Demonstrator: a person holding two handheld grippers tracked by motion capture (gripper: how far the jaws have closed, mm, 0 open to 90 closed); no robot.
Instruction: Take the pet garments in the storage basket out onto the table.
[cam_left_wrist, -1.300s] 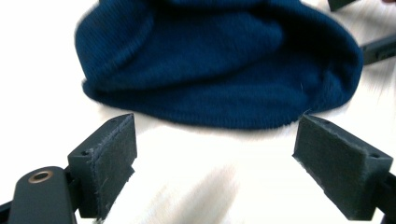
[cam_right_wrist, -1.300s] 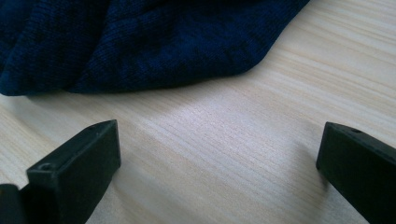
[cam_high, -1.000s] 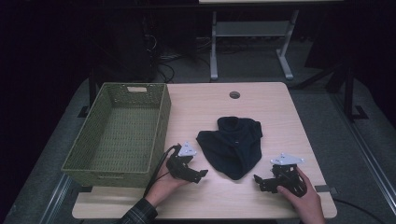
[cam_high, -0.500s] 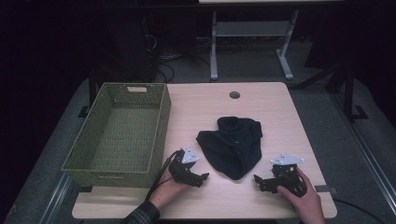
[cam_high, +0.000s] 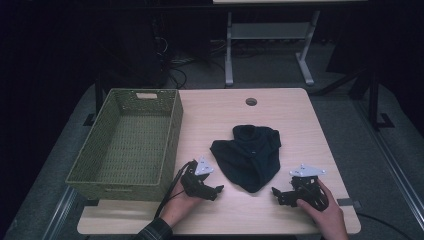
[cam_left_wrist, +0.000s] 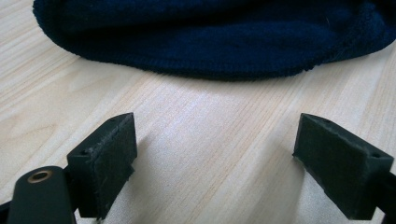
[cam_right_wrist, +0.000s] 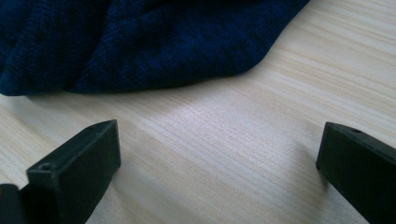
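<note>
A dark navy knitted garment (cam_high: 250, 155) lies crumpled in the middle of the light wooden table (cam_high: 280, 107). My left gripper (cam_high: 218, 190) rests low on the table just left of its near tip, jaws wide open. The left gripper view has the garment's hem (cam_left_wrist: 219, 42) a short way ahead of my left gripper (cam_left_wrist: 215, 163), with bare wood between the pads. My right gripper (cam_high: 274, 192) sits right of the tip, also open. In the right gripper view the cloth (cam_right_wrist: 140, 42) lies ahead and to the left of my right gripper (cam_right_wrist: 219, 172).
A green woven basket (cam_high: 172, 145) stands empty on the left side of the table, close to my left hand. A round cable hole (cam_high: 251, 101) is near the far edge. Beyond the table stands a metal desk frame (cam_high: 270, 45) on a dark floor.
My left gripper has edged slightly right and toward the garment's near tip. The right gripper and the garment have stayed put.
</note>
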